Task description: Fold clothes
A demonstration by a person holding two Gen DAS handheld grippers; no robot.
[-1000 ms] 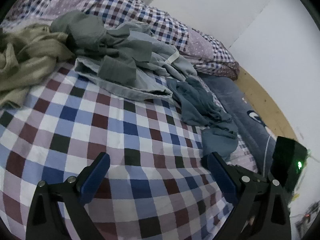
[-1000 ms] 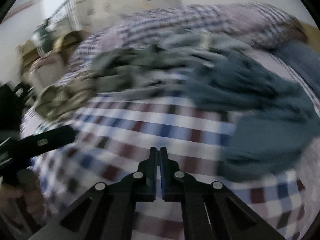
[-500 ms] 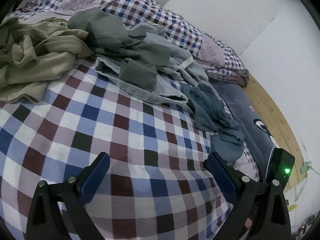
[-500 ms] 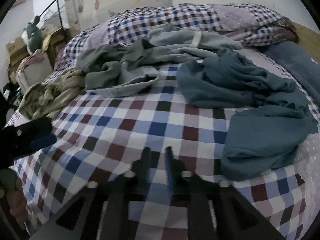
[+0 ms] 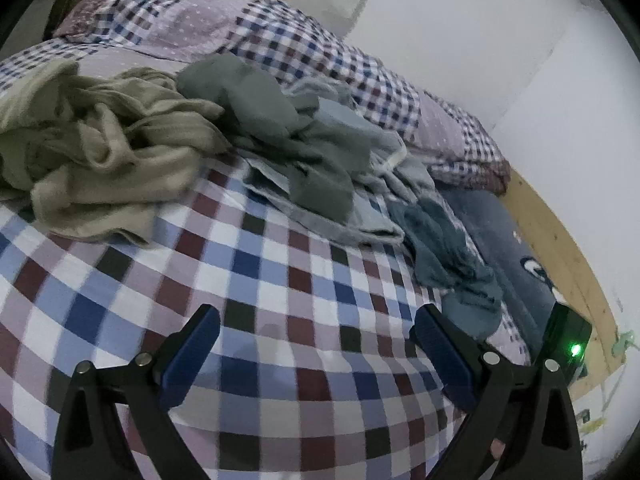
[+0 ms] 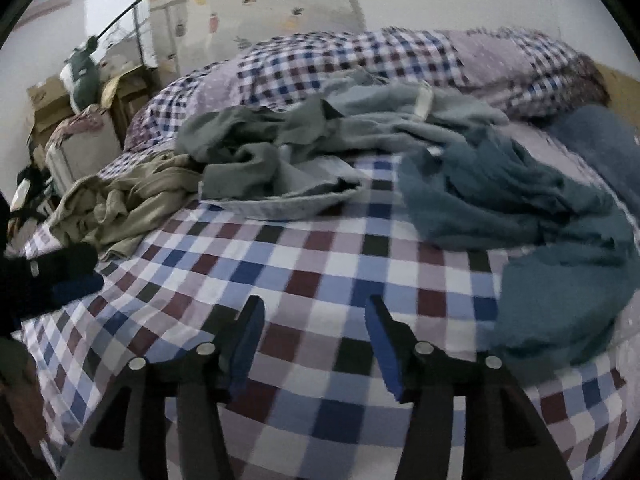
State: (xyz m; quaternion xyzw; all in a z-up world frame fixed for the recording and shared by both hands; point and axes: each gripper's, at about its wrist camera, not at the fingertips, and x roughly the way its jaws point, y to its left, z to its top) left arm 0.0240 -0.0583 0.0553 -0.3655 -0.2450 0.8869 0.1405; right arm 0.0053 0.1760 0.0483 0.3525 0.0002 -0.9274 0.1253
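Sprawling across the far half of the checked bed (image 5: 280, 320) are the clothes, all crumpled, none lying folded. Counting four, though the middle heap is tangling and blurring, so the count may be off: one beige garment (image 5: 100, 168) at the left, one grey-green garment (image 5: 280, 132) lying on one pale blue-grey garment (image 5: 360, 216) in the centre, one teal garment (image 6: 520, 220) at the right. One checked quilt roll (image 6: 400, 60) is lying behind them, one dark blue pillow (image 5: 492, 232) at the wall side.

Left gripper (image 5: 316, 344) is hovering over bare sheet, jaws spread wide and gripping nothing. Right gripper (image 6: 314, 332) is hovering likewise, jaws parted and empty.

Every garment is lying ahead of the jaws. The teal one is running front-to-back along the bed's right edge, its near end just right of the right gripper; that hand is sitting nearer it. The beige one is lying forward-left of the left gripper, well apart.
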